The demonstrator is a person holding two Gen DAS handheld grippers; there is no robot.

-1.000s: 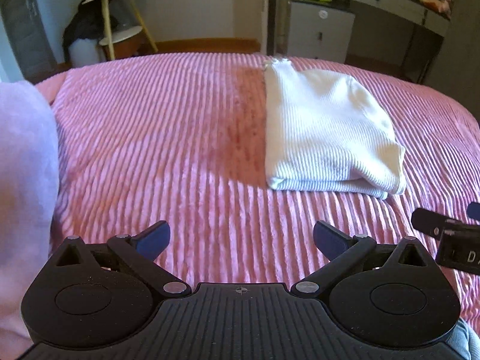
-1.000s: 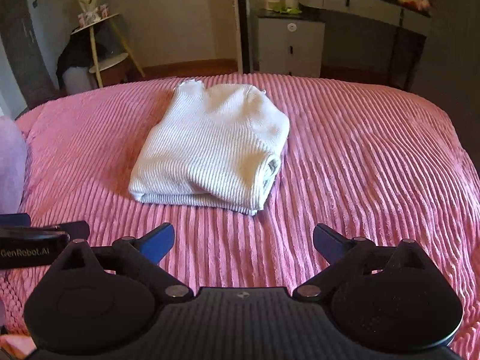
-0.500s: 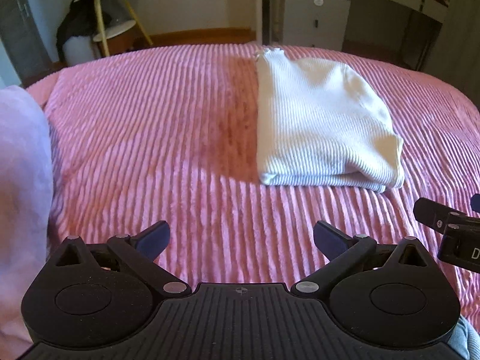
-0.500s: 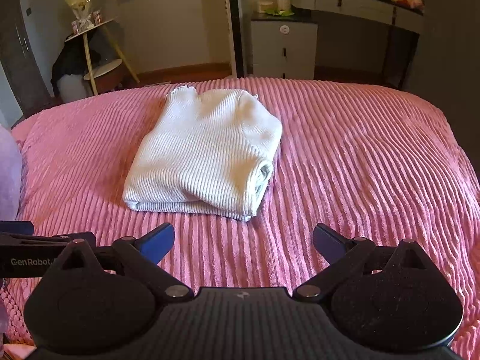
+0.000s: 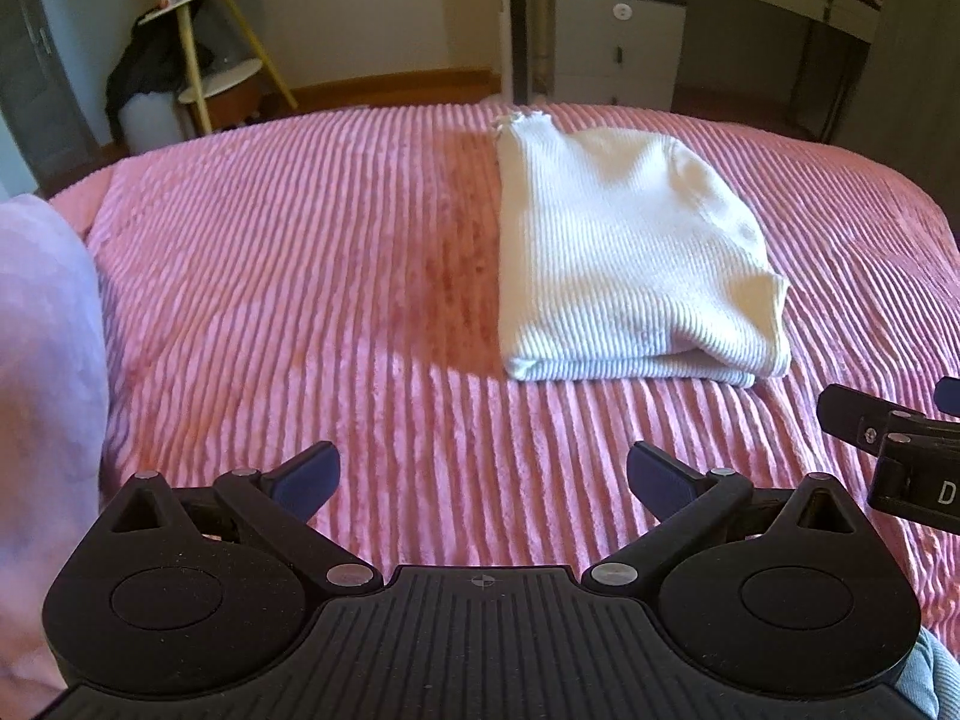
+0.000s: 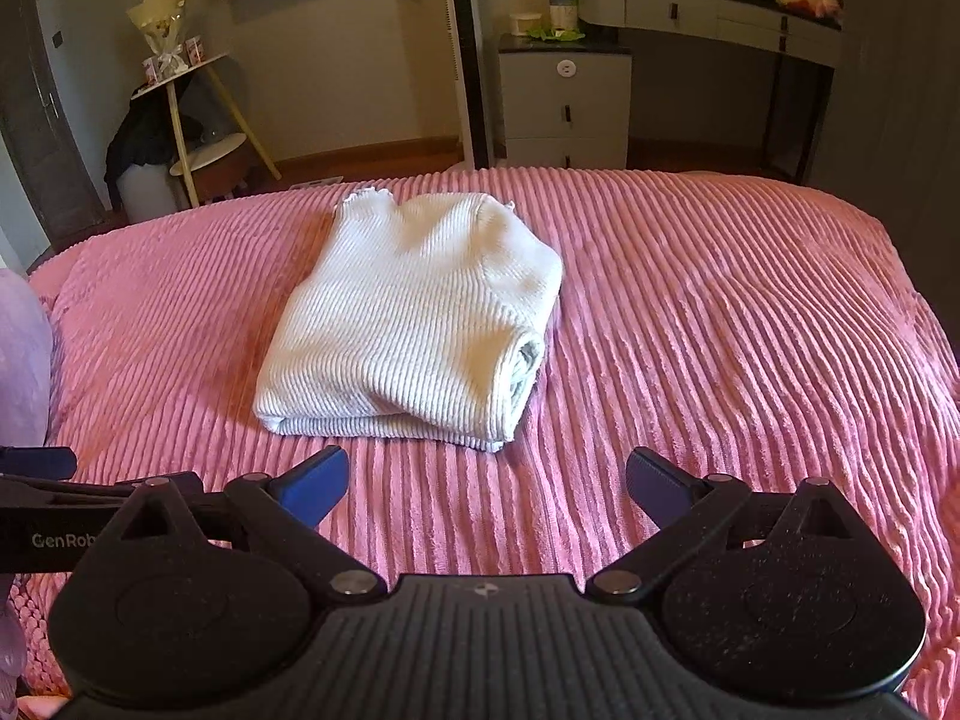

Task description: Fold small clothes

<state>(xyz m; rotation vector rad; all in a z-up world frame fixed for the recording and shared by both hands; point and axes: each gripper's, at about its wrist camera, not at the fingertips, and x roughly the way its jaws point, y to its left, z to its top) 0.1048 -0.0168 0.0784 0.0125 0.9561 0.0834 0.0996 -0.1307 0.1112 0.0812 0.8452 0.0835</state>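
Note:
A white ribbed knit garment (image 5: 624, 252) lies folded into a neat stack on the pink corduroy bedspread (image 5: 300, 276); it also shows in the right wrist view (image 6: 414, 318). My left gripper (image 5: 483, 477) is open and empty, held above the bedspread, short of the garment and to its left. My right gripper (image 6: 487, 480) is open and empty, held just in front of the garment's near edge. Part of the right gripper shows at the right edge of the left wrist view (image 5: 888, 444). Part of the left gripper shows at the left edge of the right wrist view (image 6: 42, 510).
A lilac cloth (image 5: 42, 396) lies at the bed's left side. Beyond the bed's far edge stand a round-shelved side table (image 6: 198, 120), a grey drawer unit (image 6: 564, 102) and a dressing table (image 6: 732, 18). The bedspread (image 6: 750, 324) stretches right of the garment.
Both grippers have drawn back and tilted up, so the garment sits a little farther and more of the room shows. Both stay open. The garment has not moved.

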